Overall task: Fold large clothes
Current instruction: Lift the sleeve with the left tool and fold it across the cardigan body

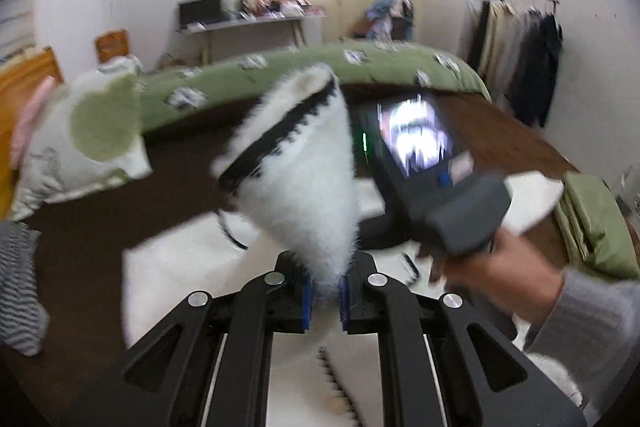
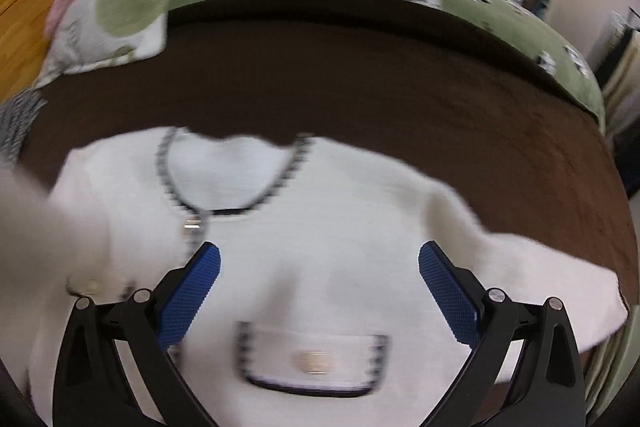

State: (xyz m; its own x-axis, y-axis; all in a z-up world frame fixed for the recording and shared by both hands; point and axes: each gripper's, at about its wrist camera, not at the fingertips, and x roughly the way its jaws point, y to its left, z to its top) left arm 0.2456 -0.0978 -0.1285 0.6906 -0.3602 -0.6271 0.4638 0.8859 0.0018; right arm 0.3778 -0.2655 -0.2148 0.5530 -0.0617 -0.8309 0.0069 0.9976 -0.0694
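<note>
While left gripper fingers clench sleeve lifted off bed, right gripper hangs released over cardigan. Risk: fluffy cuff slips from thin pinch, fold lands crooked.

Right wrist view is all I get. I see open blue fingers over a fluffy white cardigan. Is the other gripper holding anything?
Observer: Yes. The left gripper is shut on a sleeve of the cardigan, with a black-trimmed cuff.
Operator: Is the sleeve lying flat?
Observer: No, it stands up from the fingers, lifted off the brown bed.
Operator: Can you see who holds my gripper?
Observer: A hand in a grey sleeve grips the right gripper's handle; its jaws are open and empty.
Operator: What's further right in the room?
Observer: A rack of hanging clothes by the wall.
</note>
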